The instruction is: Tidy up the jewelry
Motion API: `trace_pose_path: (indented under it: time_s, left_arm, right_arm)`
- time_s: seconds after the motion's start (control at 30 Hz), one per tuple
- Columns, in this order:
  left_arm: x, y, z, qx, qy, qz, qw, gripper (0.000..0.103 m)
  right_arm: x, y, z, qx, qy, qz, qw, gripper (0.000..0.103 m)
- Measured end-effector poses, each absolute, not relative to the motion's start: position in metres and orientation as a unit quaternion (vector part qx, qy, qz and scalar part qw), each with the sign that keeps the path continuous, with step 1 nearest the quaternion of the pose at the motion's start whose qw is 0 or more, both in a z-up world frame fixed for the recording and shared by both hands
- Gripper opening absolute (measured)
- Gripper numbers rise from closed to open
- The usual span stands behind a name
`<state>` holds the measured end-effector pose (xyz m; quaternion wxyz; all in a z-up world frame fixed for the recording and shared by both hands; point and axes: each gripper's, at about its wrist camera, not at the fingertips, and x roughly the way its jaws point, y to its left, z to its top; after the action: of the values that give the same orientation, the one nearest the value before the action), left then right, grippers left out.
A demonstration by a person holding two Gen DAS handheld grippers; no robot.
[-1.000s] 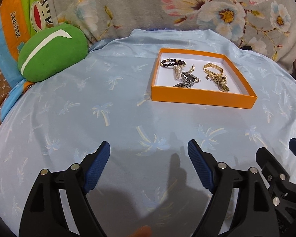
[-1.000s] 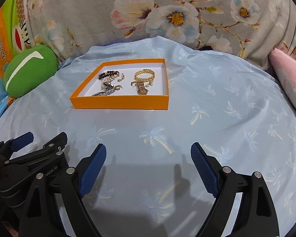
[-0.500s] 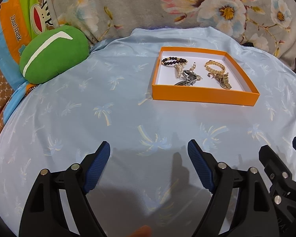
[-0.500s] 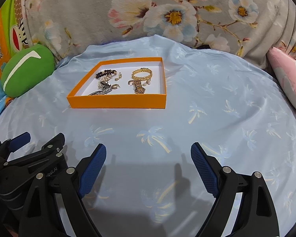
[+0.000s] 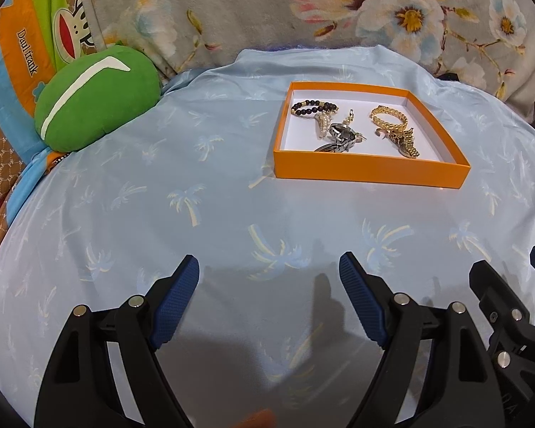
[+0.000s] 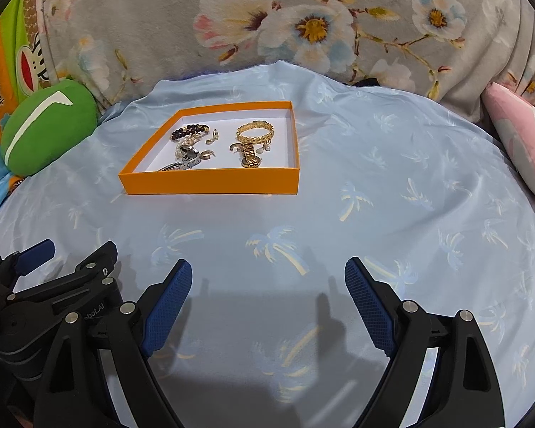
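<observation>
Several tangled pieces in orange box (image 5: 371, 173)

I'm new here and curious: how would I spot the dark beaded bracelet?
Find the orange box on the pale blue palm-print sheet. In its far left corner lies the beaded bracelet, the only piece with dark round beads; its neighbours are metal.

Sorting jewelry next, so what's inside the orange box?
Inside the orange box: a dark beaded bracelet, a pearl strand, a silver watch, a gold chain bracelet and a gold watch. The near wall hides the floor just behind it.
</observation>
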<state>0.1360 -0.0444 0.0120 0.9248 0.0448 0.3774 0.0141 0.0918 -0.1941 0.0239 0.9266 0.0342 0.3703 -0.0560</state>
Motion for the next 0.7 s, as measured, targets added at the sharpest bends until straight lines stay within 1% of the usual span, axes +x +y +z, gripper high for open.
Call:
trace_pose_path:
  time_s: [0.7]
  left_arm:
    - [0.137,-0.0446,0.0121,0.045,0.379,0.013,0.924,0.078]
  right_arm:
    - [0.092,-0.1962,0.0222,0.035,0.371,-0.056,0.926,0.086]
